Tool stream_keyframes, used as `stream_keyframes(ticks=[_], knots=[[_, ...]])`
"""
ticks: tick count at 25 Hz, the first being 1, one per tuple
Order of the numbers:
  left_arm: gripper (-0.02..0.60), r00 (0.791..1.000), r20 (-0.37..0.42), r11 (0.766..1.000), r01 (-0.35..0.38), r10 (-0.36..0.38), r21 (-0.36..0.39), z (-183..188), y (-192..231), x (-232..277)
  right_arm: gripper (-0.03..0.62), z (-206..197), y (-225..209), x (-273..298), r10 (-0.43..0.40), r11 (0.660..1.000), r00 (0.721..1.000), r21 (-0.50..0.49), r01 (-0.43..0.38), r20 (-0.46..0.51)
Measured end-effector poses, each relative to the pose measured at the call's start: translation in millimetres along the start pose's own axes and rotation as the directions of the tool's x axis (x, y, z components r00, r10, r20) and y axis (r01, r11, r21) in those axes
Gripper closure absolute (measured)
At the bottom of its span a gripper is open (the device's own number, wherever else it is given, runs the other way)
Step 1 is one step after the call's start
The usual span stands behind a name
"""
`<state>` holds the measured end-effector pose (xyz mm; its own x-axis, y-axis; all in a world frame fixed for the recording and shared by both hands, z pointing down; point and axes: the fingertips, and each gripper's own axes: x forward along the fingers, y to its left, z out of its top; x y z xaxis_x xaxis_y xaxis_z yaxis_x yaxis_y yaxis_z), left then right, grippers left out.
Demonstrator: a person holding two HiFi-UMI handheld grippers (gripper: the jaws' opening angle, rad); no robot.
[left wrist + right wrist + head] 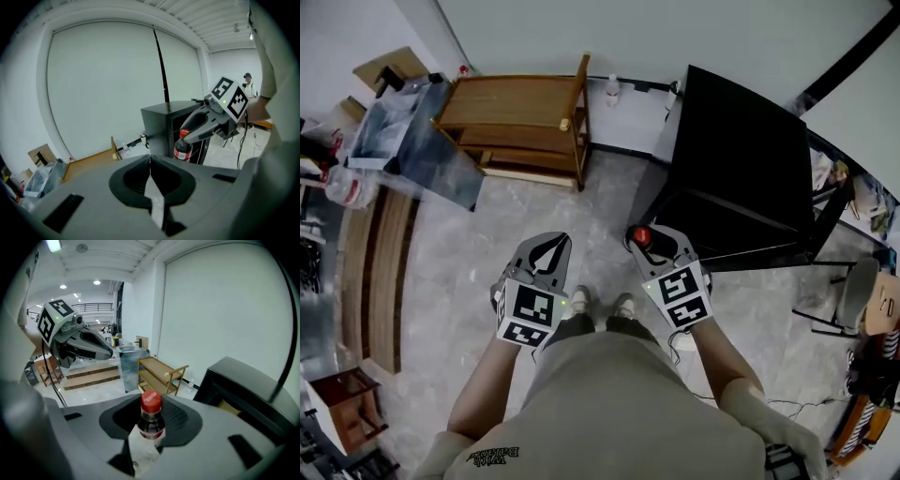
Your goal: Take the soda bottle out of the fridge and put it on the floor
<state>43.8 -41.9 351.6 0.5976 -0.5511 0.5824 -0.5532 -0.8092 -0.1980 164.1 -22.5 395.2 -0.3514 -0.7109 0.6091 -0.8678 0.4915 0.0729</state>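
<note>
The soda bottle [150, 421], dark with a red cap and red label, stands upright between the jaws of my right gripper [151, 428], which is shut on its neck and shoulder. In the head view its red cap [642, 236] shows at the tip of the right gripper [641, 240], held in the air just left of the black fridge [741, 164]. My left gripper [554, 243] hangs beside it at about the same height, shut with nothing in it [150, 161]. From the left gripper view the bottle [182, 147] hangs in front of the fridge [161, 124].
A wooden shelf cart [525, 117] stands against the far wall with a small clear bottle [611, 91] on the floor beside it. A shiny wrapped object [417, 141] and wooden boards [380, 262] lie to the left. A chair [853, 291] and cables [787, 405] are to the right.
</note>
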Motion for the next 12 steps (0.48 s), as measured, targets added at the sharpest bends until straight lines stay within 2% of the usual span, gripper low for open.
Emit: stream_keyframes(ticks=[5,12], knots=[[0.575,0.995,-0.055,0.994,-0.089,0.086,-0.069,-37,31,-25,0.482,23,33,35,0.097,0.993,0.995,-0.071,-0.097,-0.006],[0.575,0.975,-0.134,0.97,-0.195,0.176,-0.146,-90,67,-49,0.482,41,80,86,0.196,0.972,0.98,-0.125,-0.198,-0.03]])
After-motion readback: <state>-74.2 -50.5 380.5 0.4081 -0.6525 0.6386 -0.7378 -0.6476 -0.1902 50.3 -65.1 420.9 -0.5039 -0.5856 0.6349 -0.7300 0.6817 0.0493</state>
